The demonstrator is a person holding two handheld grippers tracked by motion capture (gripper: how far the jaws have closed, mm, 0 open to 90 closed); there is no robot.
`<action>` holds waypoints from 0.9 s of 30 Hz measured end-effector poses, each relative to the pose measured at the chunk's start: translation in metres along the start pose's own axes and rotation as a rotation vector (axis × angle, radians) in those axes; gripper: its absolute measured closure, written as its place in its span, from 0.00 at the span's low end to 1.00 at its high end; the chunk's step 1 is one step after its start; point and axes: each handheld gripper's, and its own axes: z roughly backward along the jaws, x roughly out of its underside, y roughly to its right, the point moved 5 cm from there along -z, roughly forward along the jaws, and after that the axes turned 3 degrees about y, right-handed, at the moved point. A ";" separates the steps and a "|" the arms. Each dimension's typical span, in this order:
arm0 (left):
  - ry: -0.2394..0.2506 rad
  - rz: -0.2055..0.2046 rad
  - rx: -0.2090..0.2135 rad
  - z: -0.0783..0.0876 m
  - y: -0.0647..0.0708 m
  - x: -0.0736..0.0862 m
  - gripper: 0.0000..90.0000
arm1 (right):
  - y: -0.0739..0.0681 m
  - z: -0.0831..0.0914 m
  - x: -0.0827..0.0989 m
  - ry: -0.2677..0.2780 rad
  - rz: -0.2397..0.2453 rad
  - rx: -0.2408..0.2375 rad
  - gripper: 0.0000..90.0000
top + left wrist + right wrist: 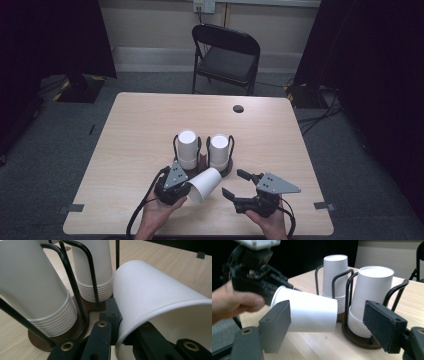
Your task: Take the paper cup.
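Left gripper (186, 189) pinches the paper cup (206, 184) by its rim, hiding part of it; right gripper (236, 184), at the cup's three o'clock, stands open and empty.

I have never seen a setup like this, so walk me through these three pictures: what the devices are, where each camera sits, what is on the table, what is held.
A person holds a two-jawed tool in each hand. The high view looks down on the table; each of the other two pictures comes from a camera riding on one tool. On the table, two wire racks hold upside-down stacks of paper cups. The left hand-held gripper is shut on the rim of a single paper cup tipped sideways. The right hand-held gripper is open, holding nothing.
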 end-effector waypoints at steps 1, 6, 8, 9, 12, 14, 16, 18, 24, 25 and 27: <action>-0.011 -0.004 0.007 0.000 0.000 -0.001 0.97 | -0.001 -0.001 0.001 -0.007 0.006 -0.003 0.22; -0.074 -0.022 0.037 -0.003 0.001 -0.004 0.97 | -0.007 -0.006 0.009 -0.050 0.057 -0.008 0.19; -0.093 -0.026 0.046 -0.004 0.001 -0.006 0.97 | -0.010 -0.008 0.010 -0.062 0.075 -0.010 0.19; -0.094 -0.020 0.049 -0.005 0.002 -0.006 0.97 | -0.011 -0.009 0.012 -0.070 0.095 -0.011 0.19; -0.108 -0.012 0.063 -0.005 0.001 -0.010 0.97 | -0.016 -0.013 0.014 -0.083 0.149 0.002 0.19; -0.108 -0.009 0.080 -0.005 0.001 -0.012 0.97 | -0.020 -0.015 0.016 -0.102 0.206 0.026 0.19; -0.142 -0.023 0.075 -0.005 0.001 -0.016 0.97 | -0.021 -0.015 0.016 -0.098 0.230 0.044 0.19; -0.141 -0.013 0.079 -0.006 0.002 -0.017 0.97 | -0.021 -0.015 0.016 -0.091 0.241 0.048 0.19; -0.194 -0.020 0.090 -0.009 0.004 -0.019 0.97 | -0.028 -0.016 0.022 -0.113 0.317 0.051 0.20; -0.194 -0.019 0.093 -0.010 0.004 -0.019 0.97 | -0.030 -0.018 0.025 -0.128 0.345 0.058 0.20; -0.216 -0.038 0.095 -0.011 0.005 -0.022 0.97 | -0.034 -0.020 0.029 -0.141 0.394 0.074 0.20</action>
